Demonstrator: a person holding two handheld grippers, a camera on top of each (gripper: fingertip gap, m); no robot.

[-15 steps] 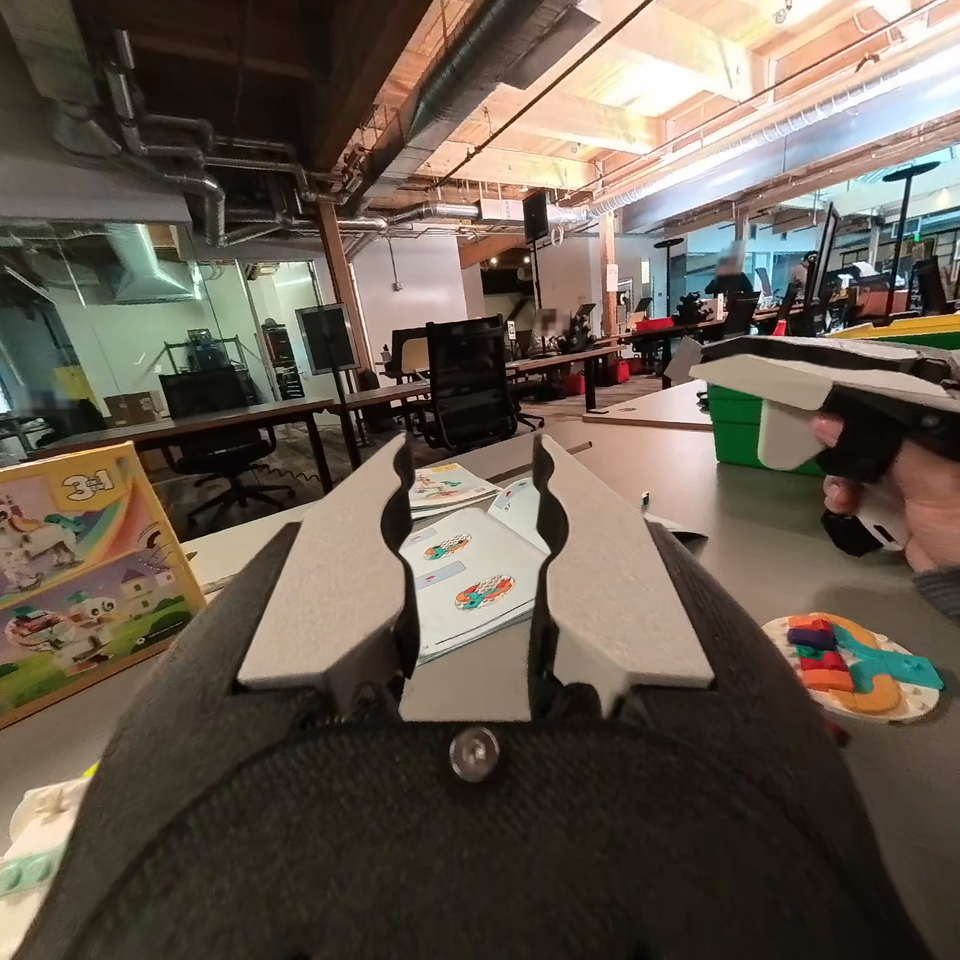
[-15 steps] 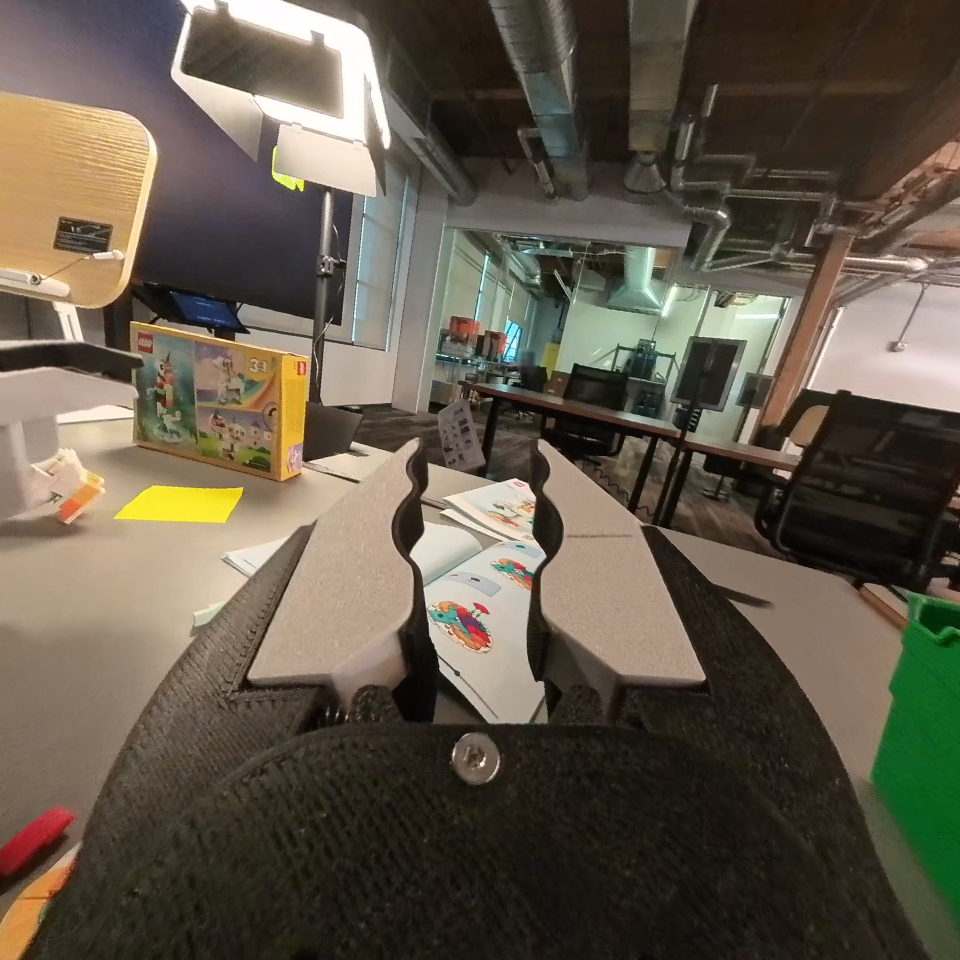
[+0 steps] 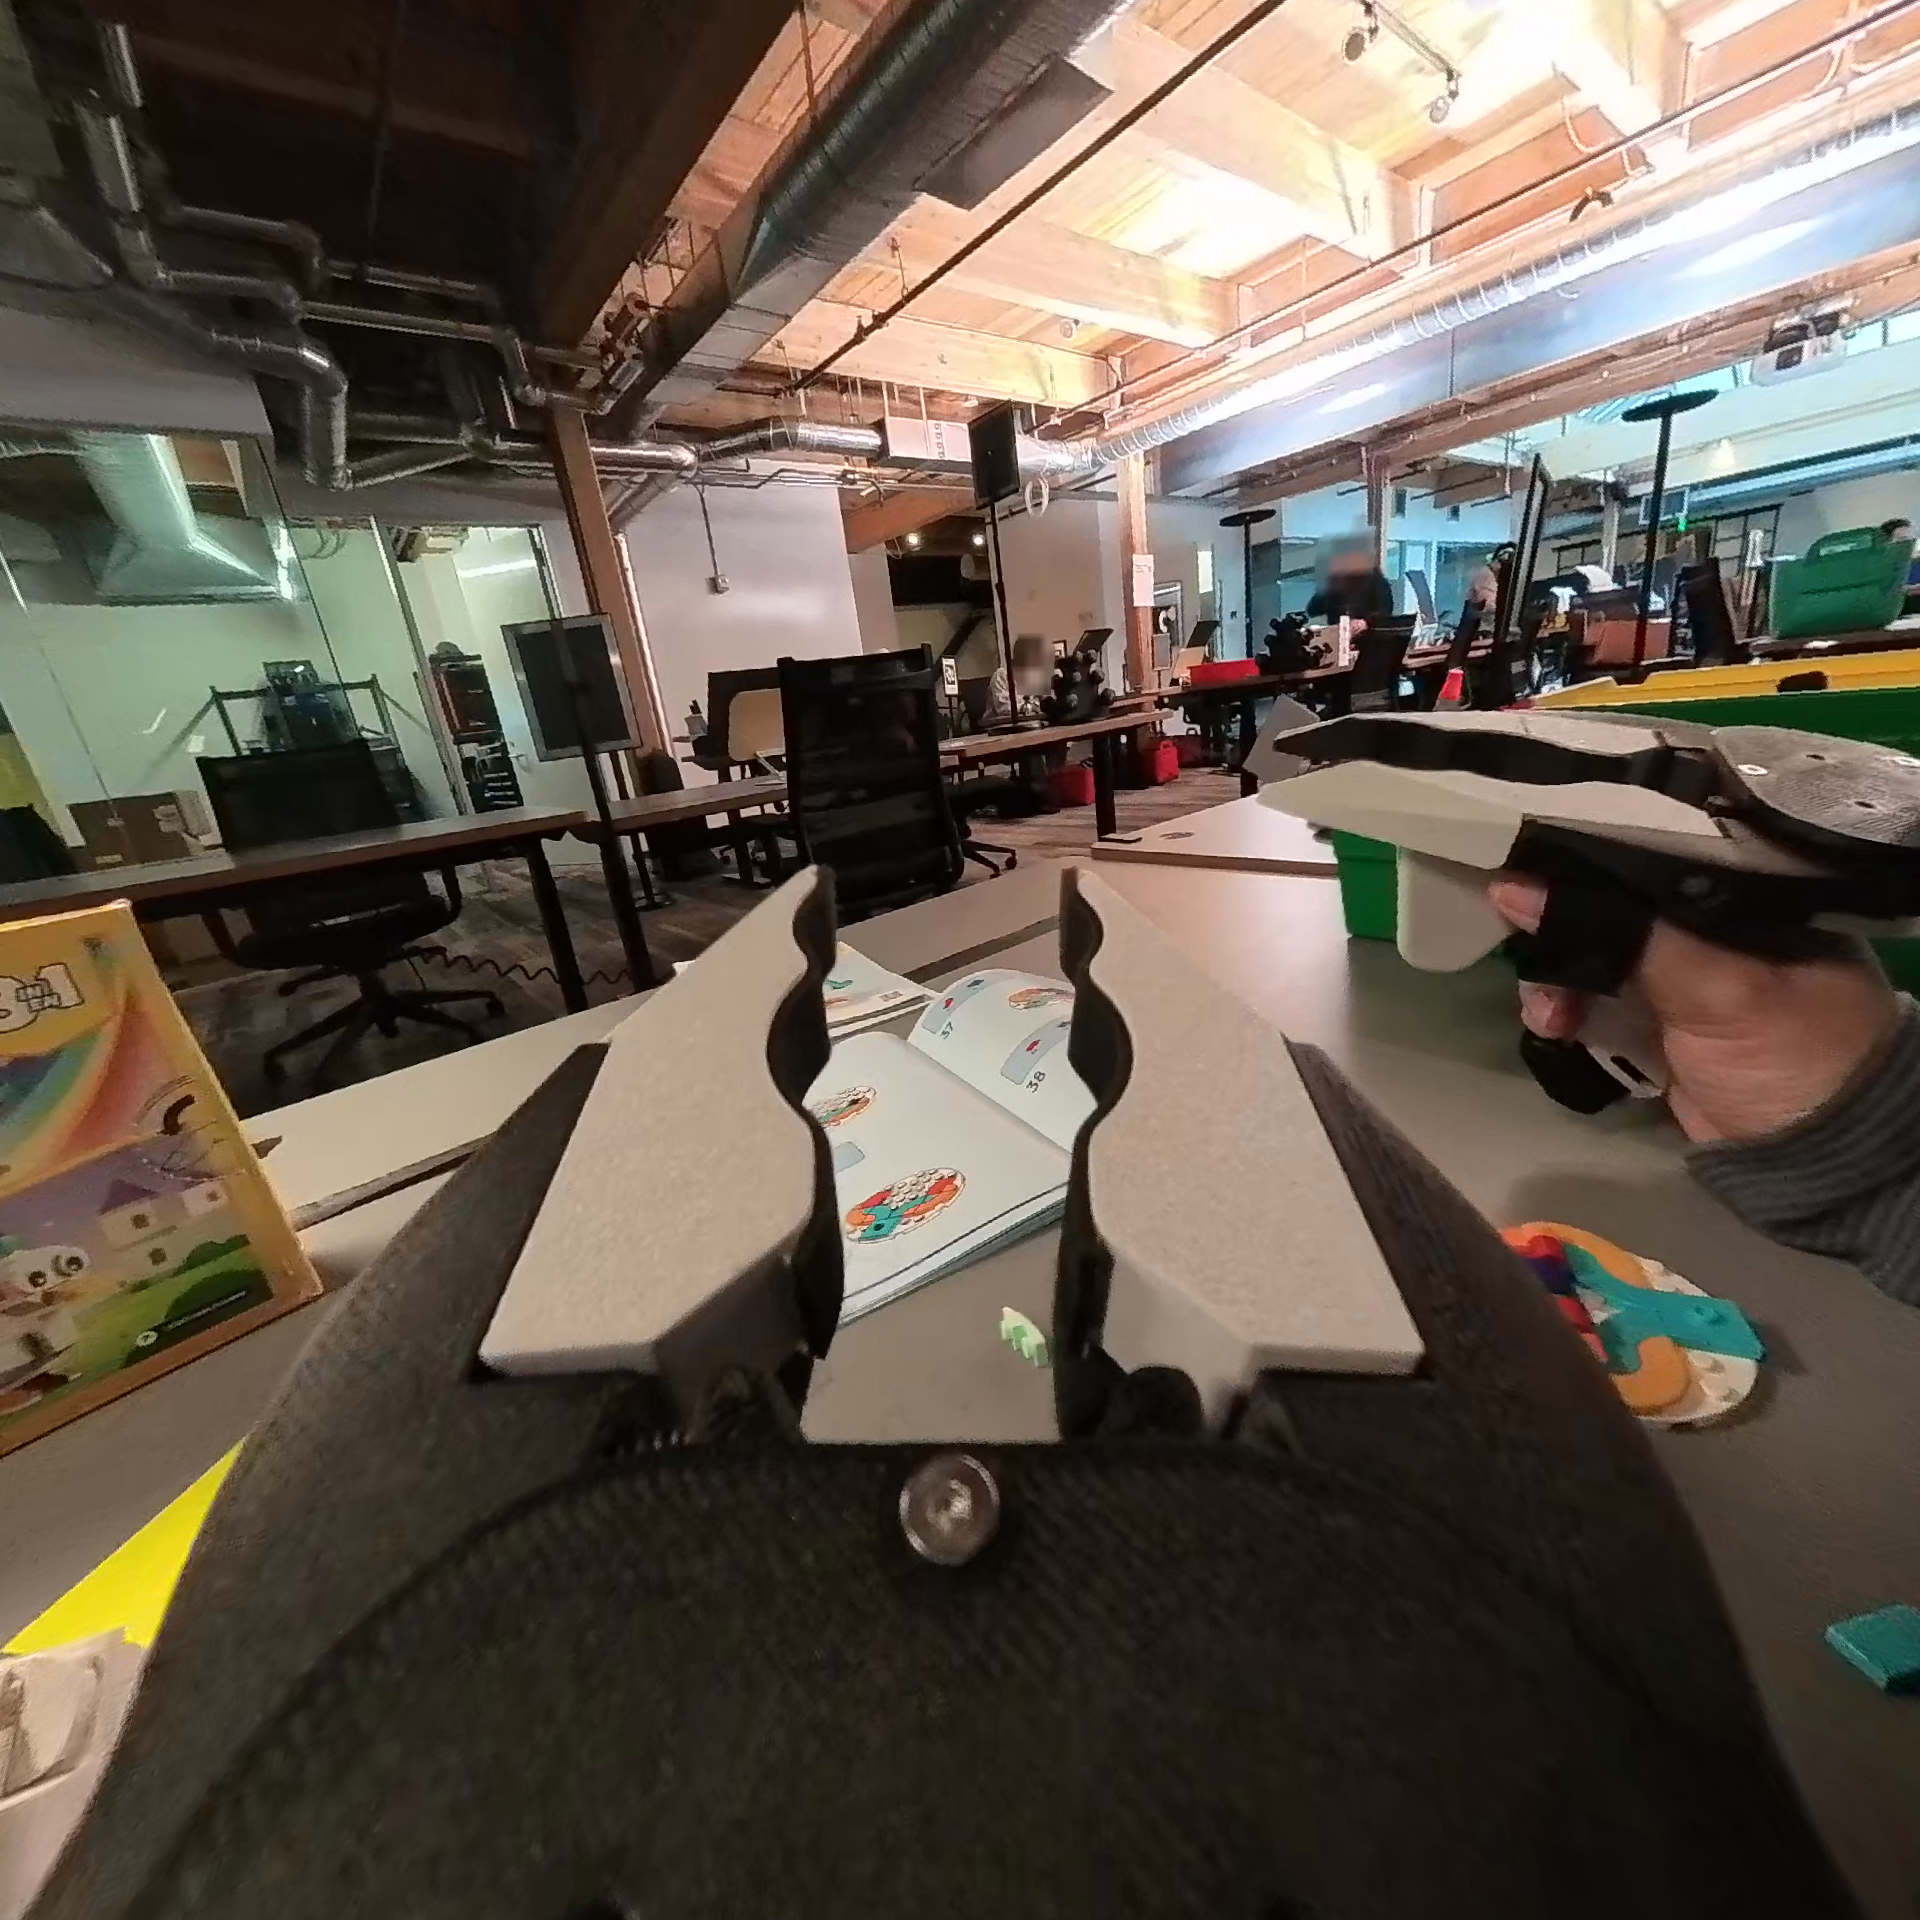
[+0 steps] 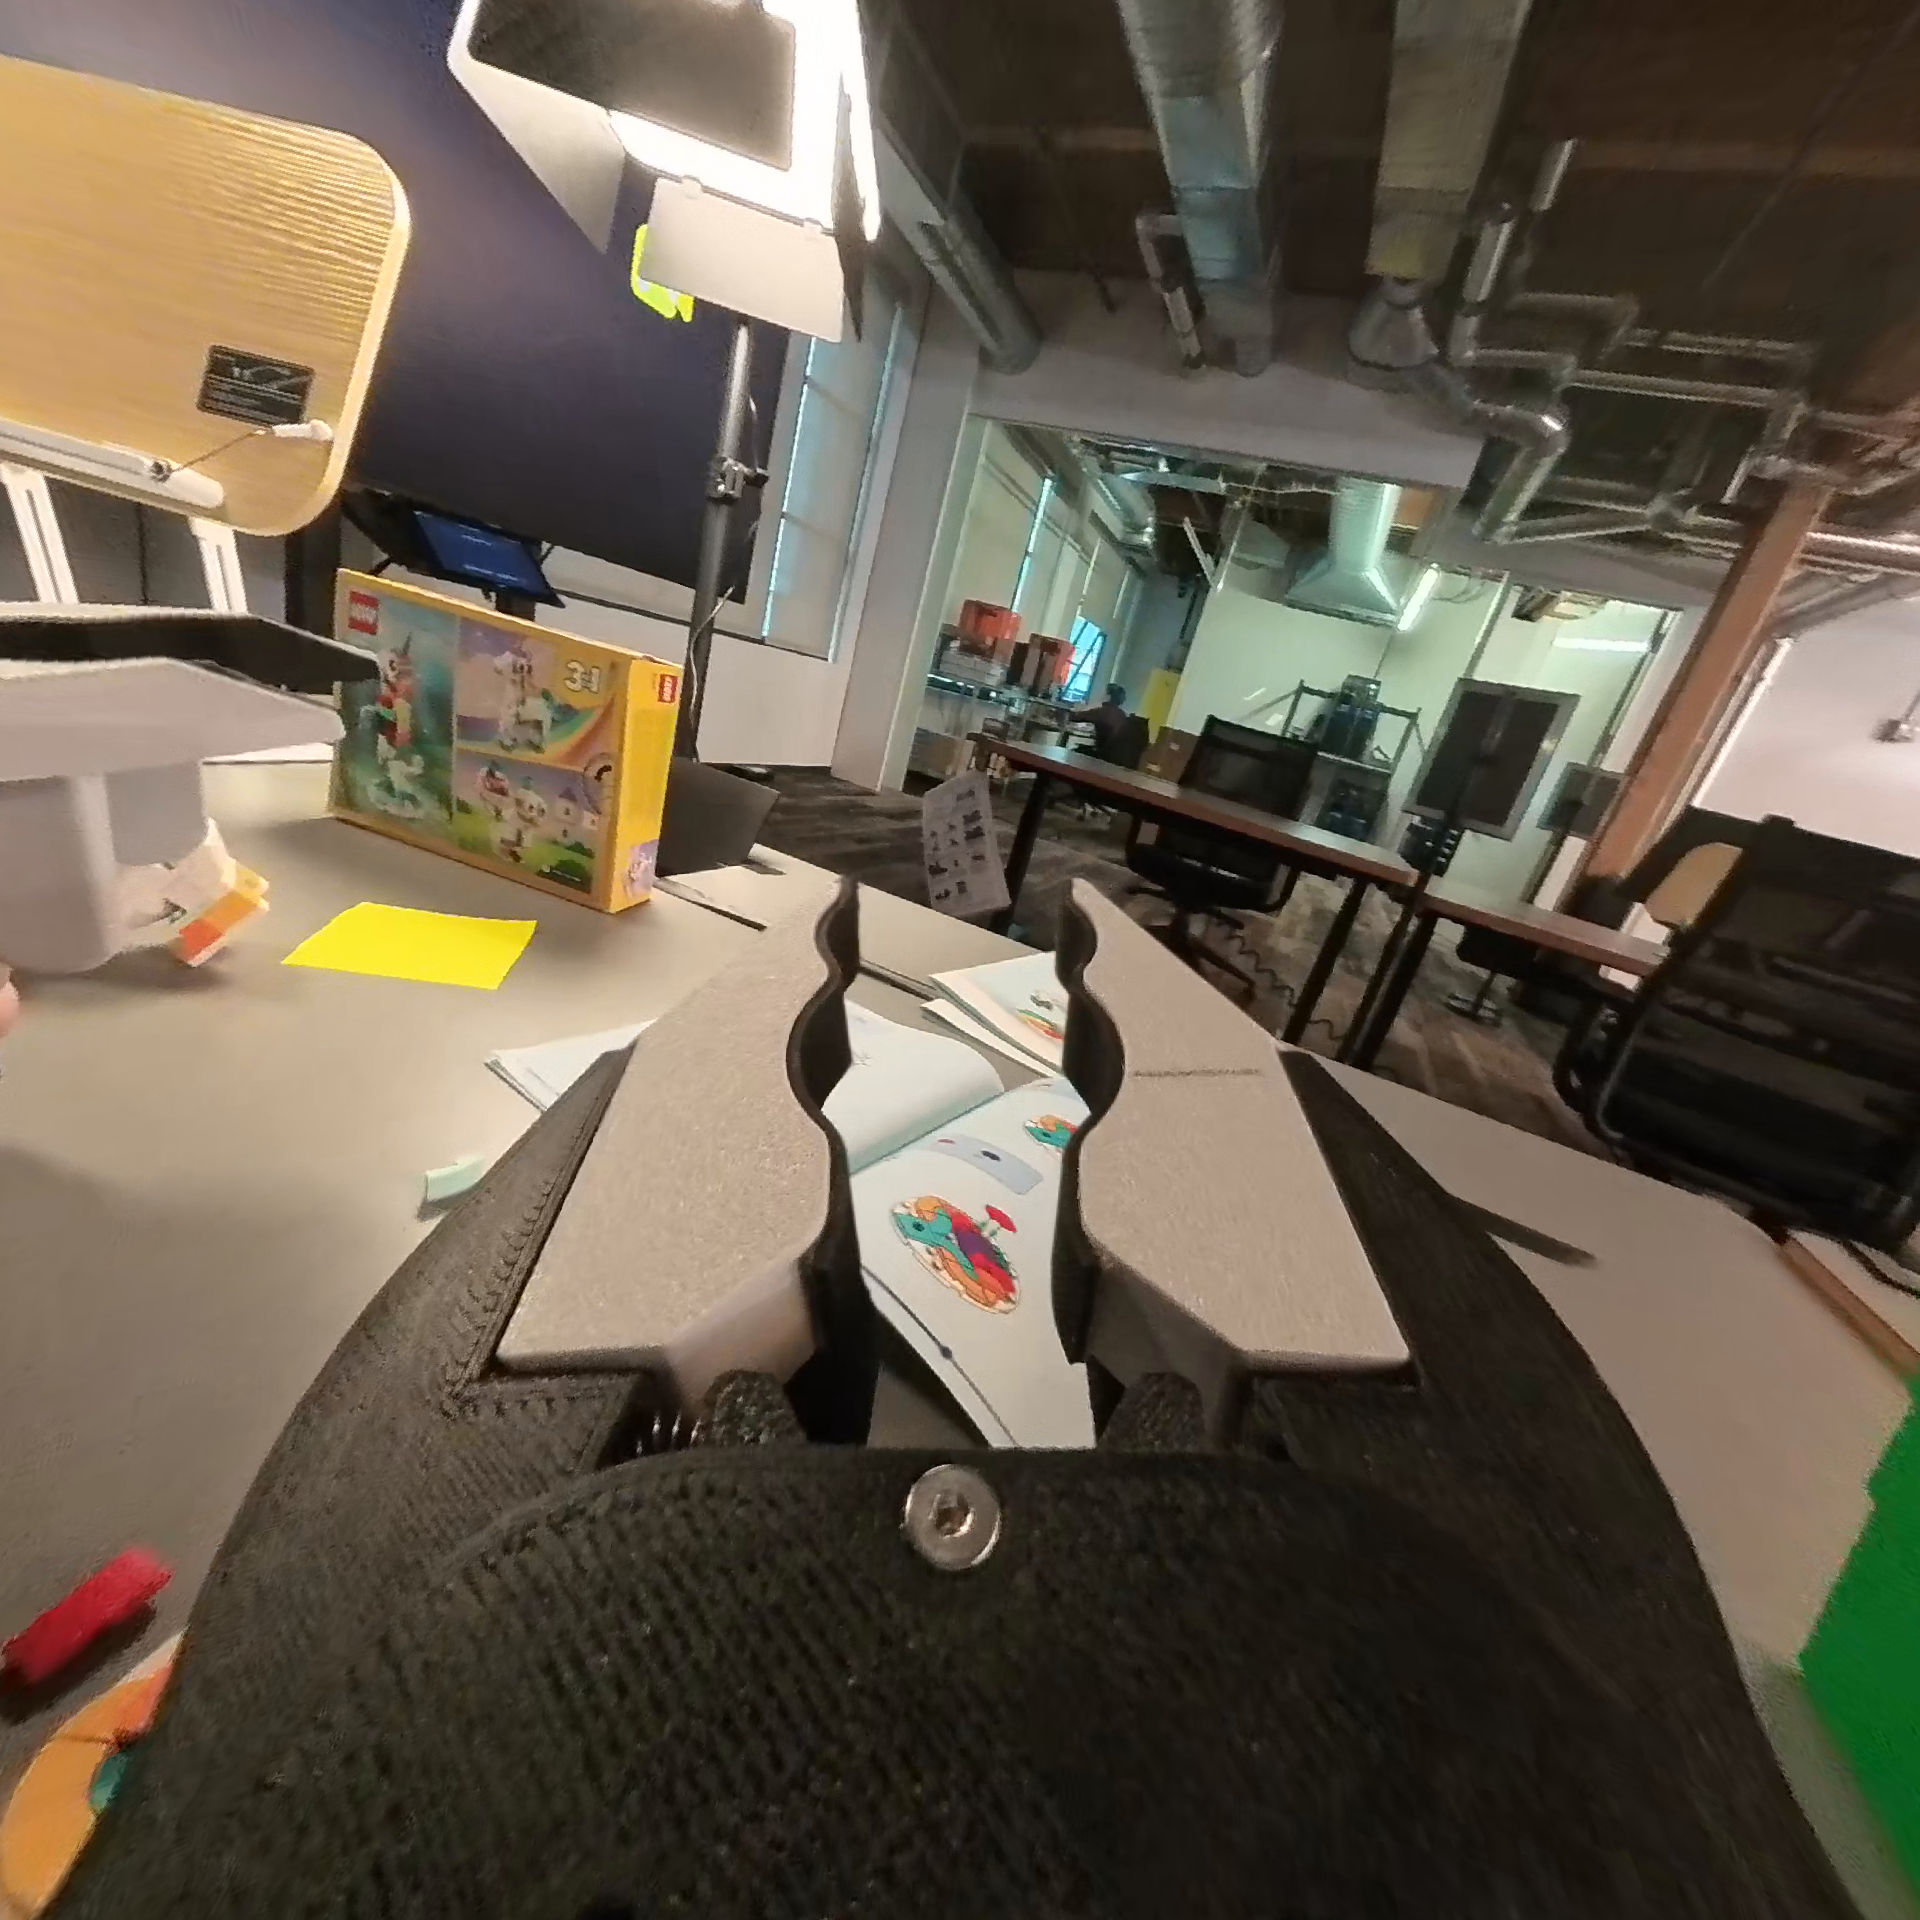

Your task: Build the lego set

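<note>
My left gripper is open and empty, held over the grey table and pointing at the open instruction booklet. A small light green piece lies between its fingers on the table. A partly built round model in orange, teal and purple lies to its right, with a teal piece nearer. My right gripper is open and empty above the booklet; it also shows in the left wrist view, held by a hand. A red brick lies at its lower left.
The yellow set box stands at the table's far left, with a yellow paper note beside it. White and orange pieces sit under the left gripper. A green bin stands on the right. Chairs and desks stand beyond the table. The red brick is about 15 cm from both grippers' fingertips.
Both grippers have shifted a little over the table. The right gripper has come further left in the left wrist view. The small green piece now shows between the left fingers. Both stay open.
</note>
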